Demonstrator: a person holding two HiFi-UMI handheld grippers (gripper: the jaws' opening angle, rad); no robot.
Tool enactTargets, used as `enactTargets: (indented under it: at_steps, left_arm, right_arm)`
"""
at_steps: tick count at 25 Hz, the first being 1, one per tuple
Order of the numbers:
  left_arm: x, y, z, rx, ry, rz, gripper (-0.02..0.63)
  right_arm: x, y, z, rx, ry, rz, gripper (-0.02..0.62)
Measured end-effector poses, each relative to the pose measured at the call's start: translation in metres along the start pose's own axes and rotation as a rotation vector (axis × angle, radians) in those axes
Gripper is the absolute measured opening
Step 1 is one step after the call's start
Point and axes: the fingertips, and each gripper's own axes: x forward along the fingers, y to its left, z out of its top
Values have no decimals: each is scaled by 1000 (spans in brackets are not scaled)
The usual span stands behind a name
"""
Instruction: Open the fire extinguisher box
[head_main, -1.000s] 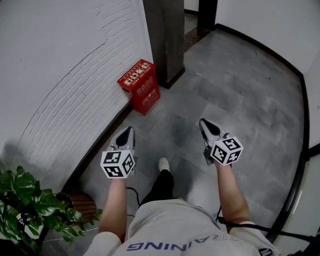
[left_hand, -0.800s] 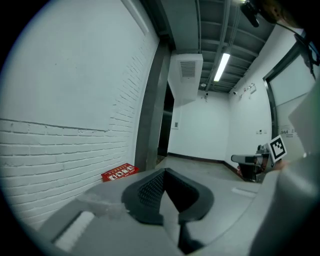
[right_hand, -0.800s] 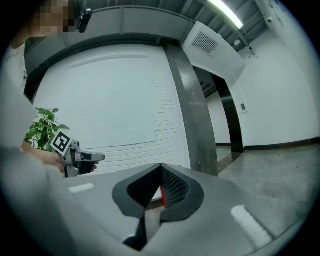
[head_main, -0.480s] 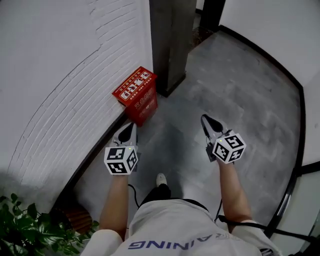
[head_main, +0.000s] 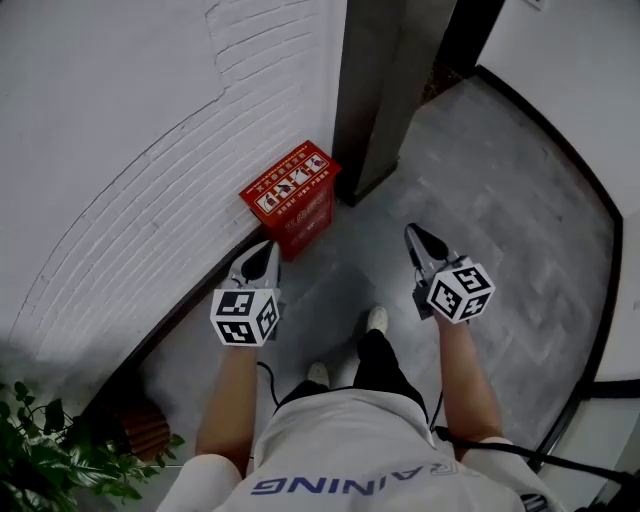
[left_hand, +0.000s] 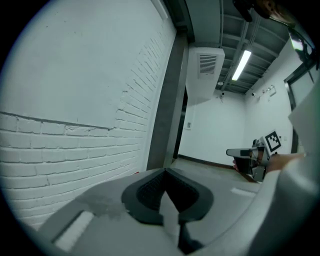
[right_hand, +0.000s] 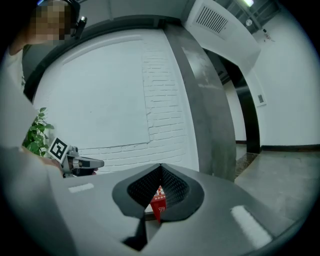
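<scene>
The red fire extinguisher box (head_main: 293, 196) stands on the floor against the white brick wall, its lid down and a printed label on top. My left gripper (head_main: 267, 248) is shut and empty, its tip just short of the box's near side. My right gripper (head_main: 412, 233) is also shut and empty, and hangs to the right of the box over the grey floor. In the right gripper view a strip of the red box (right_hand: 159, 199) shows below the closed jaws of the right gripper (right_hand: 160, 167). The left gripper view looks past the left gripper (left_hand: 165, 172) at wall and pillar, and the box does not show.
A dark square pillar (head_main: 385, 90) rises right behind the box. The white brick wall (head_main: 130, 160) runs along the left with a dark skirting. A potted plant (head_main: 50, 450) stands at the lower left. A black rail (head_main: 600, 330) curves along the right of the grey tiled floor (head_main: 520, 180).
The person has stepped forward, so the red box now lies closer. Both grippers have come nearer to it, and the left tip has almost reached the box. Both stay shut.
</scene>
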Motion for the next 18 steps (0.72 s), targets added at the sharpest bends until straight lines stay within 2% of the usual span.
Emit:
enactTargets:
  at_steps: [5, 10, 13, 18]
  left_arm:
    - [55, 32, 1, -10, -1, 112, 6]
    - [136, 58, 27, -17, -14, 231, 6]
    - [178, 74, 55, -30, -18, 328, 6]
    - [209, 102, 85, -75, -48, 483, 6]
  right_arm:
    - [76, -46, 1, 18, 3, 88, 6]
    - [172, -115, 16, 23, 26, 202, 6]
    - [235, -148, 36, 15, 60, 303, 6]
    - [316, -165, 50, -56, 146, 487, 6]
